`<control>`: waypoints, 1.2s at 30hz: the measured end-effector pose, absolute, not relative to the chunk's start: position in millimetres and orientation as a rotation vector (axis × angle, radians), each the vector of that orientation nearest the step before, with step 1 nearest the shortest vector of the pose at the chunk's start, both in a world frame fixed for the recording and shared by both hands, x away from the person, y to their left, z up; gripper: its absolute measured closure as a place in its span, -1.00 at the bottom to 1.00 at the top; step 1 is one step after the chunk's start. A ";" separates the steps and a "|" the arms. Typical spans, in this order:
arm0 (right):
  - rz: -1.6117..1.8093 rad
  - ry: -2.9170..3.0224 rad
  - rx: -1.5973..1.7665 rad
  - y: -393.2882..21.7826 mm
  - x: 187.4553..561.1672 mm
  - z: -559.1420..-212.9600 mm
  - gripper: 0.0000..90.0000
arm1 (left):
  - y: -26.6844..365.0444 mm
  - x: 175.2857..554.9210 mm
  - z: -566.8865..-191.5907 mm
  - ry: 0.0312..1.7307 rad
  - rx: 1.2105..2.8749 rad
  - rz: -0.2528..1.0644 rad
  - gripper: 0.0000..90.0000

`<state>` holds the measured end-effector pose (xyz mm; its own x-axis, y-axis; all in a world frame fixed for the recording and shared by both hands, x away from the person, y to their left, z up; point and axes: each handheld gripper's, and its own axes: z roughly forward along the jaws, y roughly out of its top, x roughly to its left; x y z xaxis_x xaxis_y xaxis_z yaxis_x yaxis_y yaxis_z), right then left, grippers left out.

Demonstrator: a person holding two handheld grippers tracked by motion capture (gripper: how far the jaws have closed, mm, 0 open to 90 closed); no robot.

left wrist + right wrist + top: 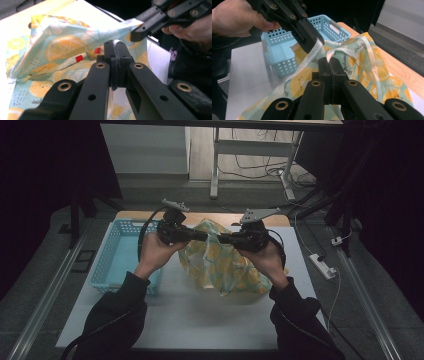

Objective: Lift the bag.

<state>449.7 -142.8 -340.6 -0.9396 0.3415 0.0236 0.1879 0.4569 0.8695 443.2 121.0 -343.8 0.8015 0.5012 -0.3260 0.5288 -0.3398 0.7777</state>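
Note:
A light blue bag with a lemon print hangs between my two grippers, its lower part resting on the white table. My left gripper is shut on one white ribbon handle. Facing it, tip to tip, my right gripper is shut on the other handle. In the left gripper view the jaws are pressed together over the open bag mouth. A white tube with a red band lies inside. In the right gripper view the jaws pinch the ribbon.
A light blue perforated basket stands at the table's left, just beside the bag. A wooden strip runs along the far edge. A white power strip lies on the floor at the right. Desk legs and cables are beyond.

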 end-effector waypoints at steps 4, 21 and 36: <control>1.501 2.547 0.474 -139.8 451.5 -330.4 1.00 | 125.1 444.5 -332.4 0.768 1.978 -0.023 1.00; 1.542 2.471 0.452 -132.1 453.6 -272.0 1.00 | 134.5 450.2 -265.3 0.763 1.899 0.053 1.00; 1.548 2.379 0.487 -136.1 462.0 -231.2 1.00 | 136.9 457.9 -221.1 0.771 1.843 0.165 1.00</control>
<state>462.0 -136.1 -231.2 -0.9097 0.4138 -0.0351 0.1357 0.3761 0.9166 457.9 136.9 -221.1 0.7802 0.5770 -0.2417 0.4278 -0.2101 0.8791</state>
